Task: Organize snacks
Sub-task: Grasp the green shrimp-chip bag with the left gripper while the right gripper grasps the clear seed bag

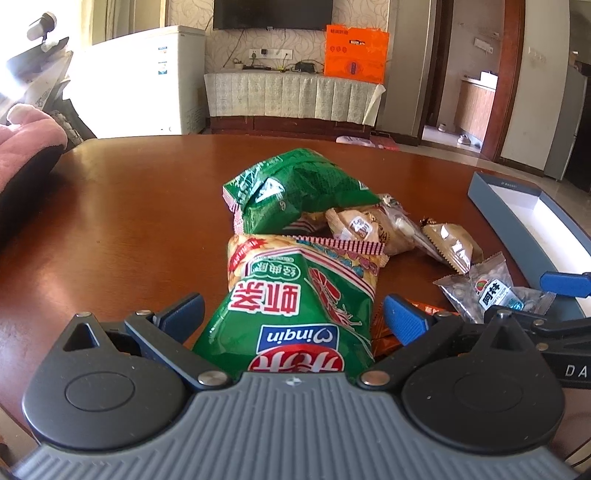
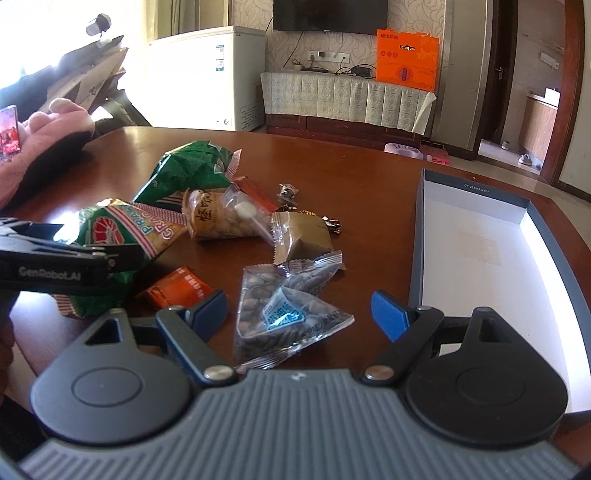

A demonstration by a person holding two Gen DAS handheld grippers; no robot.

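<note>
- Lowest in the left wrist view, the left gripper (image 1: 293, 314) stands with its blue-padded fingers (image 1: 400, 317) spread wide, and a green prawn cracker bag (image 1: 295, 306) lies between them, filling the gap without either pad clearly pressing on it
- Behind that bag, toward the frame's centre, a second green bag (image 1: 295, 184) rests partly over its far end
- Right of the two bags lie a tan peanut packet (image 1: 360, 227), a brown wrapped snack (image 1: 452, 243) and a clear seed packet (image 1: 487, 291); an orange sachet (image 1: 384, 332) peeks out just beside the right-hand pad
- At the bottom of the right wrist view, the right gripper (image 2: 299, 317) is also spread open, gripping nothing; the clear seed packet (image 2: 288, 314) lies on the table between its fingers, nearer the left one
- The orange sachet (image 2: 177, 290) sits just beyond the left finger (image 2: 210, 314), and the prawn cracker bag (image 2: 122, 236) is at middle left, partly behind the other gripper's black arm
- A shallow grey-blue box (image 2: 415, 251) with a white inside lies open along the right of the frame, near the right finger and apart from the snacks
- Everything rests on a glossy reddish-brown wooden table (image 1: 129, 221)
- Upper part of both views: a white chest freezer (image 1: 159, 85), a dark wall television (image 1: 273, 14), a cloth-covered low cabinet (image 1: 288, 96) and an orange carton (image 1: 356, 51) on it
</note>
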